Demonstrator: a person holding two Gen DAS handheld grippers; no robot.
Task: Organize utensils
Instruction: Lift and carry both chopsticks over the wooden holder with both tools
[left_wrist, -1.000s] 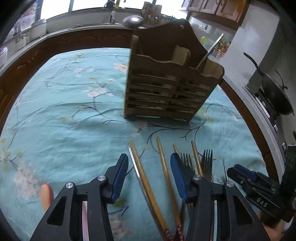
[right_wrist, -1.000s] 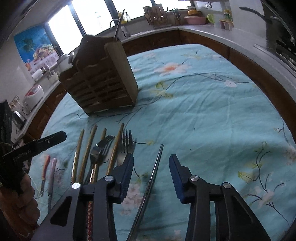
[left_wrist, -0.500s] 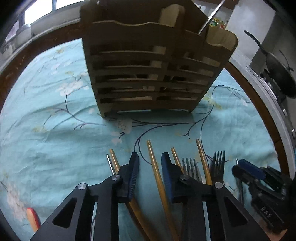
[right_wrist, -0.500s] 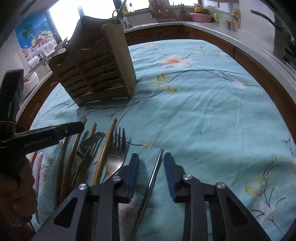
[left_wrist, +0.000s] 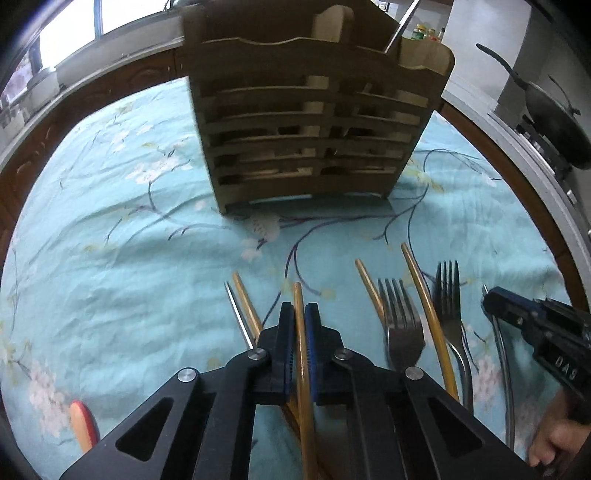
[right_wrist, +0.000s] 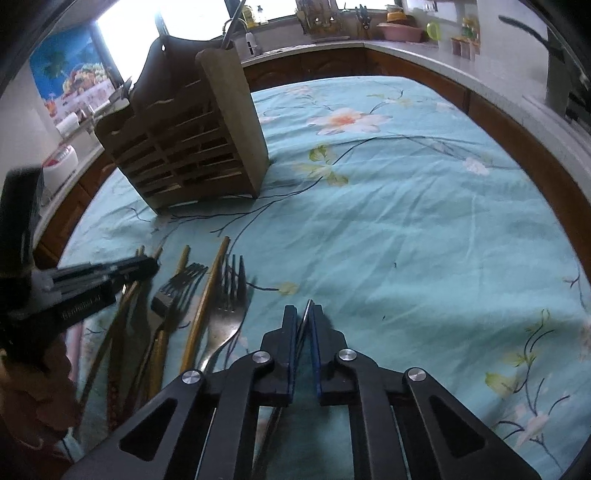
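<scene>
- Two tools in view. Left tool (left_wrist: 300, 321) is clamped on one golden chopstick (left_wrist: 298, 295), which runs between the blue pads and pokes out ahead of them. Right tool (right_wrist: 303, 321) is clamped on one thin steel chopstick (right_wrist: 306, 314), its tip showing just past the pads.
- Golden chopsticks on the cloth, left wrist view: four counted, the gripped one included. One (left_wrist: 243, 299) lies just left of the left tool, two more ( (left_wrist: 367, 284), (left_wrist: 424, 295)) to its right.
- One more thin steel rod (left_wrist: 238, 317) lies alongside the leftmost golden chopstick, touching or nearly so.
- Forks: two. One (left_wrist: 400, 317) lies between the two right-hand golden chopsticks; the other (left_wrist: 448, 295) lies right of them, tines pointing toward the holder.
- One red-orange handle (left_wrist: 83, 424) at lower left, rest out of frame.
- One wooden slatted utensil holder (left_wrist: 314, 122) stands upright beyond the row, well apart from it; one metal handle (left_wrist: 400, 26) sticks out of its top.
- Counter is covered by a teal floral cloth (right_wrist: 406, 221), wrinkled, with a dark wood edge around it.
- Room: kitchen. One dark wok (left_wrist: 554, 114) on a stove at right, a bright window (right_wrist: 125, 33) behind, and a worktop with jars and bowls along the far wall.
</scene>
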